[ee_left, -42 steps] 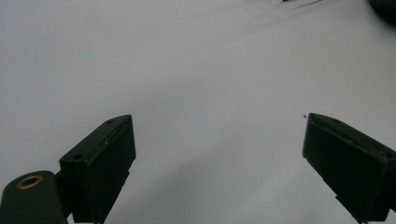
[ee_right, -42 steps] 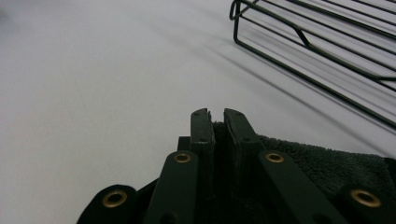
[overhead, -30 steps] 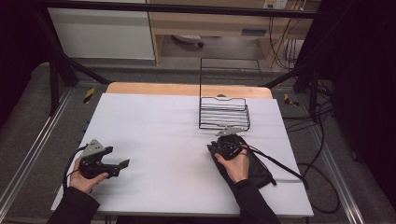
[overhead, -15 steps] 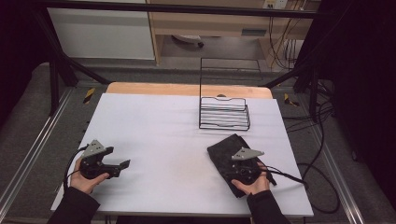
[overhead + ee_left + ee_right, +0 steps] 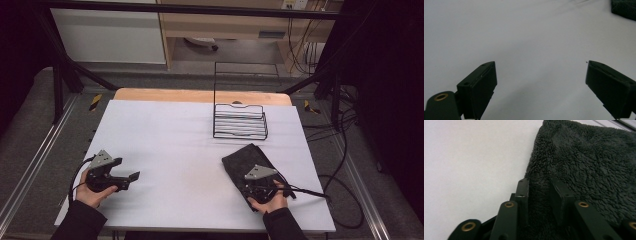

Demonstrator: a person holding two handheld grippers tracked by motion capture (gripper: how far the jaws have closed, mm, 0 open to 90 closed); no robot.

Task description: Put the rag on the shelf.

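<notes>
Right gripper (image 5: pixel 256 186) at lower right of the high view has just been closing, its jaws now pinching the near edge of the dark towel (image 5: pixel 248 161), which lies flat on the white table (image 5: pixel 165 135) just below the wire rack (image 5: pixel 240 121). Left gripper (image 5: pixel 131 176) rests at lower left, jaws spread over bare table. Judged: the grasp looks made; lifting and moving the towel remain, rack empty.

White table top (image 5: pixel 175 135) with a strip of bare wood (image 5: pixel 165 95) along its far edge, empty black wire rack (image 5: pixel 239 121) standing toward the far right of it, black cables (image 5: pixel 345 165) trailing over grey floor (image 5: pixel 30 140) at right, pale cabinet (image 5: pixel 110 35) beyond.
</notes>
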